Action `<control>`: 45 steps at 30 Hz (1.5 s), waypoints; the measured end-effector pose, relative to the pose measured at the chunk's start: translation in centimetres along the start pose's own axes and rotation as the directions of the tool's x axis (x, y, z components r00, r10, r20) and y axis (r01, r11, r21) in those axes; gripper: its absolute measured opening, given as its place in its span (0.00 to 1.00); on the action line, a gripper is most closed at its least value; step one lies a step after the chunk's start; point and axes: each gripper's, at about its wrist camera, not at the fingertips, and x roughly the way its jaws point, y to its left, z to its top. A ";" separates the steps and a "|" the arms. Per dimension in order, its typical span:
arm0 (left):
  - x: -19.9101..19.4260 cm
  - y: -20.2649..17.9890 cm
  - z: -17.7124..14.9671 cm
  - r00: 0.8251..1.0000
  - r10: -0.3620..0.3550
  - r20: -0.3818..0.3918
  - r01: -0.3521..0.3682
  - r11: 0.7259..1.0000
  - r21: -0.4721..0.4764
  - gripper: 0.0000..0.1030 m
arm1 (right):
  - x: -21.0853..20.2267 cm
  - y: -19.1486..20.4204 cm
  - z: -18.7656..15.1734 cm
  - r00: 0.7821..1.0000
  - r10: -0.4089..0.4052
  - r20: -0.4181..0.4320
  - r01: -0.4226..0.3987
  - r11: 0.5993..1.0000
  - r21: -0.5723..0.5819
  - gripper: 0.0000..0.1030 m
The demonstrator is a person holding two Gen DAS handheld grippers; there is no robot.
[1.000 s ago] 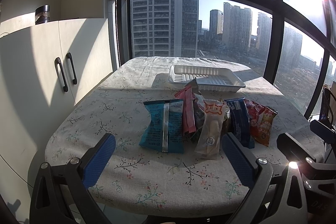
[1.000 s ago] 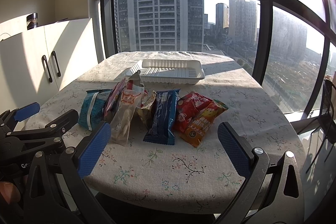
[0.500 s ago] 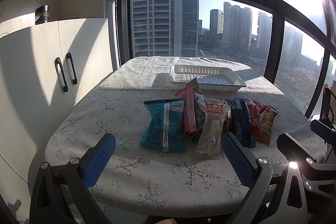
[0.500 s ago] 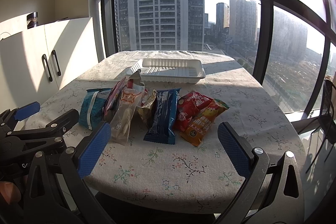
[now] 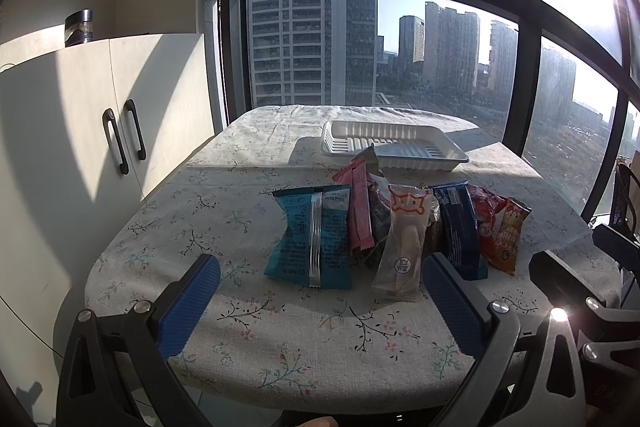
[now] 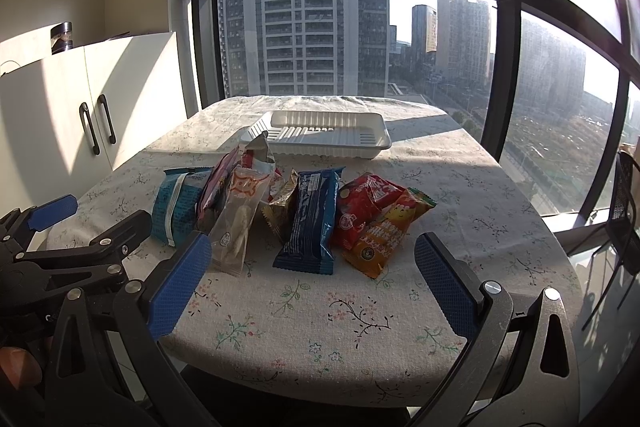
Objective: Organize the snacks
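Several snack packets lie in a loose row on the flowered tablecloth: a teal packet [image 5: 312, 235] [image 6: 180, 207], a pink stick pack [image 5: 358, 207], a clear bun wrapper [image 5: 404, 247] [image 6: 238, 223], a dark blue packet [image 5: 458, 227] [image 6: 312, 219], and red [image 6: 366, 205] and orange [image 6: 390, 231] packets. Behind them sits an empty white ribbed tray [image 5: 400, 147] [image 6: 320, 133]. My left gripper [image 5: 320, 291] hangs open at the table's near edge, short of the teal packet. My right gripper [image 6: 312, 279] is open too, in front of the dark blue packet.
A white cabinet [image 5: 120, 115] with two dark handles stands left of the table, a dark jar [image 5: 79, 27] on top. Tall windows run behind and to the right. The left gripper's frame [image 6: 60, 251] shows at the right view's left edge.
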 end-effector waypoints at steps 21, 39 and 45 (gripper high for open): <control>6.0 4.2 0.1 0.978 -0.086 -0.189 0.078 0.996 -0.049 1.00 | -1.9 -5.7 2.0 0.988 0.041 0.147 -0.066 0.983 0.171 1.00; 11.9 2.2 1.1 0.948 -0.171 -0.267 0.175 0.984 -0.008 0.72 | 6.1 -10.5 1.1 0.995 0.089 -0.033 -0.081 0.975 0.209 1.00; 12.8 2.7 2.2 0.941 -0.179 -0.287 0.184 0.983 -0.011 0.73 | 8.3 -9.5 0.7 0.989 0.126 -0.082 -0.109 0.976 0.187 1.00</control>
